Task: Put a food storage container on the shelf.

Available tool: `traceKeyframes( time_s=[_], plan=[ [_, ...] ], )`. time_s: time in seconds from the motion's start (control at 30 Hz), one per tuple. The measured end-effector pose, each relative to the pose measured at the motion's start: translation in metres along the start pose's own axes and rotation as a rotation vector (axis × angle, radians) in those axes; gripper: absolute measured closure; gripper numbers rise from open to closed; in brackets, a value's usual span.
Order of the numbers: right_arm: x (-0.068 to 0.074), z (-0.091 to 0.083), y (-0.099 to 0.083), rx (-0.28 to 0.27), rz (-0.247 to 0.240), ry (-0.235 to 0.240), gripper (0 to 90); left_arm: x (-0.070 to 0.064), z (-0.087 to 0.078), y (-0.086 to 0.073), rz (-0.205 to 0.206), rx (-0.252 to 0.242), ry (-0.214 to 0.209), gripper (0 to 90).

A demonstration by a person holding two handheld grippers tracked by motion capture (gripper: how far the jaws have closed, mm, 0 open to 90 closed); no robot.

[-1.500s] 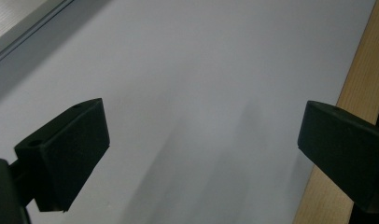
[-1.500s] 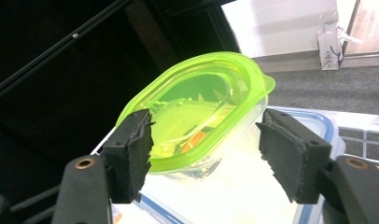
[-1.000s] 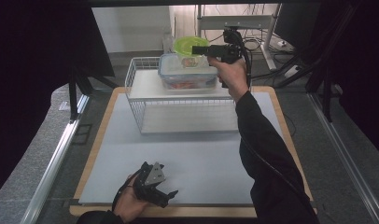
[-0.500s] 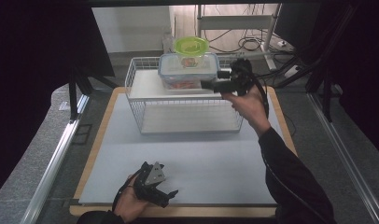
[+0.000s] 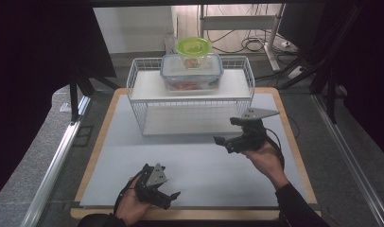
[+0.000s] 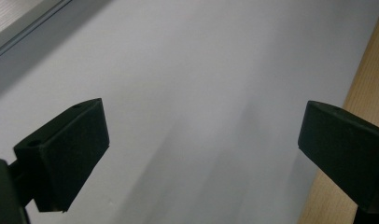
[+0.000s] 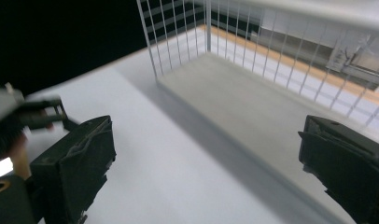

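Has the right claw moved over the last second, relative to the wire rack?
Yes. The right claw has come back from the green-lidded container atop the wire rack, toward the person; it now hangs open over the mat in front of the rack.

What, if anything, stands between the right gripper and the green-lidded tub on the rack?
Nothing visible blocks it from above. The right gripper is open, low in front of the rack. The tub sits on a clear box on the rack's top shelf, so the rack's front lies between them.
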State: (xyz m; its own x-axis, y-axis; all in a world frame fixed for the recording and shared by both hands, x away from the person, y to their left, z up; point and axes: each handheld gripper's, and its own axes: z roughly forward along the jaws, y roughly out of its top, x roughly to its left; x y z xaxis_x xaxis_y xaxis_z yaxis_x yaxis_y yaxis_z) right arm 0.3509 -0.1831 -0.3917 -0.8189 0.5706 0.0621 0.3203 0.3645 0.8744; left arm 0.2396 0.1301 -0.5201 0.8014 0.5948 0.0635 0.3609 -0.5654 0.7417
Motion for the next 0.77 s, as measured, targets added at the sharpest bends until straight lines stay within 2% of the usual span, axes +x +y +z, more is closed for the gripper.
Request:
traceKeyframes(
  time_s=[0.3, 0.4, 0.53, 0.63, 0.77],
  plan=[
    [0.015, 0.003, -0.052, 0.052, -0.036, -0.031, 1.0, 0.0, 0.0, 0.0, 0.001, 0.0, 0.004, 1.7],
    [0.021, 0.006, -0.073, 0.073, -0.066, -0.054, 0.8, 0.0, 0.001, -0.001, 0.004, 0.002, 0.008, 1.7],
    [0.025, 0.014, -0.1, 0.136, -0.074, -0.054, 0.8, -0.001, 0.001, -0.001, 0.005, 0.005, 0.009, 1.7],
    [0.023, 0.022, -0.111, 0.2, -0.077, -0.067, 0.8, 0.0, 0.001, -0.001, 0.005, 0.005, 0.009, 1.7],
    [0.021, 0.023, -0.112, 0.202, -0.07, -0.071, 0.8, 0.0, 0.001, -0.001, 0.006, 0.007, 0.01, 1.7]
  ],
)
